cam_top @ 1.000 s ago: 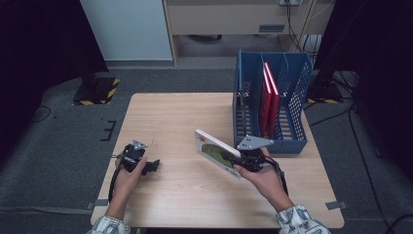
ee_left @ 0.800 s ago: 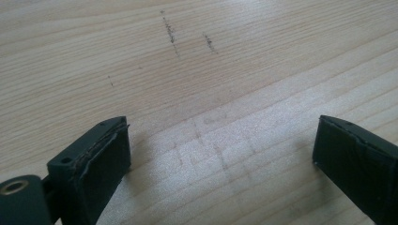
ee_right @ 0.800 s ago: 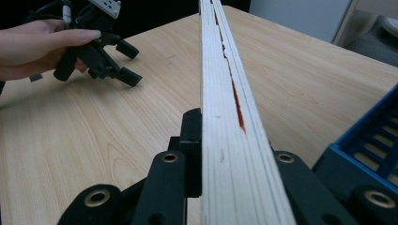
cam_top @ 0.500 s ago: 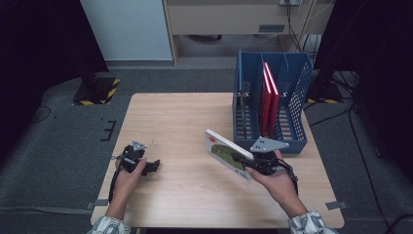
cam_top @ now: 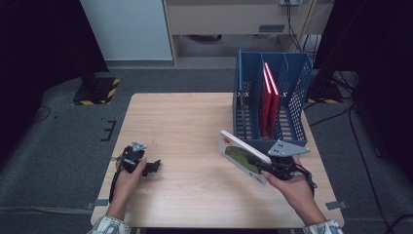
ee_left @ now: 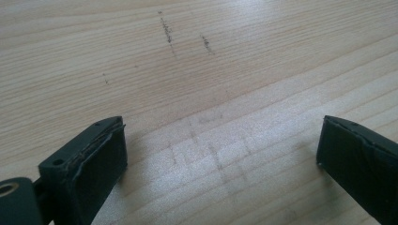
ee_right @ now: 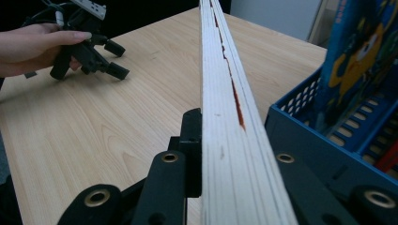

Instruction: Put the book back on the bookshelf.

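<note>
- Just off the blue rack's (cam_top: 272, 105) near left corner: right gripper (cam_top: 265, 165) clamped on a thin book (cam_top: 242, 155), held clear of the table (cam_top: 185, 122).
- Book tilted, white edge up, greenish cover facing down toward the person, upper end leaning away to the rack's left.
- From the right gripper view: book's page edge (ee_right: 224, 93) running straight up the middle, squeezed tight between both black jaws, a red streak along part of the edge.
- Same view, right of the book: rack's blue mesh wall (ee_right: 319, 126) very close, with a colourful cartoon-print cover (ee_right: 359, 51) standing inside it.
- Inside the rack, middle slot: two red books (cam_top: 268, 100) standing upright, well apart from the held one.
- Far to the rack's left, near the table's front left part: left gripper (cam_top: 155, 167) resting low on the wood, hand (cam_top: 129, 175) wrapped round it.
- Left gripper view: jaws spread wide, nothing between them but bare wood grain and a few faint pencil-like marks (ee_left: 166, 33).
- Also visible in the right gripper view, way off to the upper left: that same left hand and gripper (ee_right: 110, 58), fingers parted, holding nothing.
- Right hand (cam_top: 292, 187) coming in from below the rack's near right corner, grey three-cornered plate (cam_top: 288, 148) on top of its gripper, just touching the line of the rack's front wall as seen from above.
</note>
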`<action>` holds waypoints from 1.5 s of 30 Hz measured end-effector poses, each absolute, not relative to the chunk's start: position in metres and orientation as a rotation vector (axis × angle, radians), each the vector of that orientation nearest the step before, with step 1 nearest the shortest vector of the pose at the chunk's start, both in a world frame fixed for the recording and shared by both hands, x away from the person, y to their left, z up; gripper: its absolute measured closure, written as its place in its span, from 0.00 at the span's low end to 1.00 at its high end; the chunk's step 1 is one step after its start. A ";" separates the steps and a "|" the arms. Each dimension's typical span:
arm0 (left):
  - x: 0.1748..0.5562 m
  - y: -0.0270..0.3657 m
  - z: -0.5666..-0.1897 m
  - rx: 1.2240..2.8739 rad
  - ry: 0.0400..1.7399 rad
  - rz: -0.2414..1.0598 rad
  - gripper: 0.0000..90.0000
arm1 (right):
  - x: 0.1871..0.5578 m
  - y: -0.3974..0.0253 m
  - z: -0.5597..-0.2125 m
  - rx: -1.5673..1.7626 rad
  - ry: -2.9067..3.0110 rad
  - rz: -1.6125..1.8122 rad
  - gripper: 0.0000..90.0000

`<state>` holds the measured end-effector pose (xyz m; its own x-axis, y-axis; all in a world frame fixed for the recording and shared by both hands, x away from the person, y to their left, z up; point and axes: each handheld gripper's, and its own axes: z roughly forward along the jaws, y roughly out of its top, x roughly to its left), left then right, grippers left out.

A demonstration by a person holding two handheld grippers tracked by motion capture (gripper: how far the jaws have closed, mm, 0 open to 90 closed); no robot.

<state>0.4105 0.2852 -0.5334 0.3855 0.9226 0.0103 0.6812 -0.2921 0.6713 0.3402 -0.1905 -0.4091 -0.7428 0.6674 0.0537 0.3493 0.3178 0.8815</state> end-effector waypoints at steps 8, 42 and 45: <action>0.409 0.285 -0.536 2.046 1.367 0.554 0.00 | 0.336 -0.207 -0.404 0.951 2.235 1.398 0.84; 0.408 0.284 -0.537 2.032 1.365 0.559 0.00 | 0.345 -0.243 -0.365 1.051 2.101 1.335 0.84; 0.408 0.284 -0.537 2.032 1.364 0.559 0.00 | 0.344 -0.246 -0.365 1.068 2.084 1.323 0.84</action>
<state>0.4085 0.2838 -0.5369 0.3766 0.9264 0.0048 0.6636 -0.2734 0.6964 0.3444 -0.2458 -0.3650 -0.6000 0.7994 0.0326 0.3695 0.2408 0.8975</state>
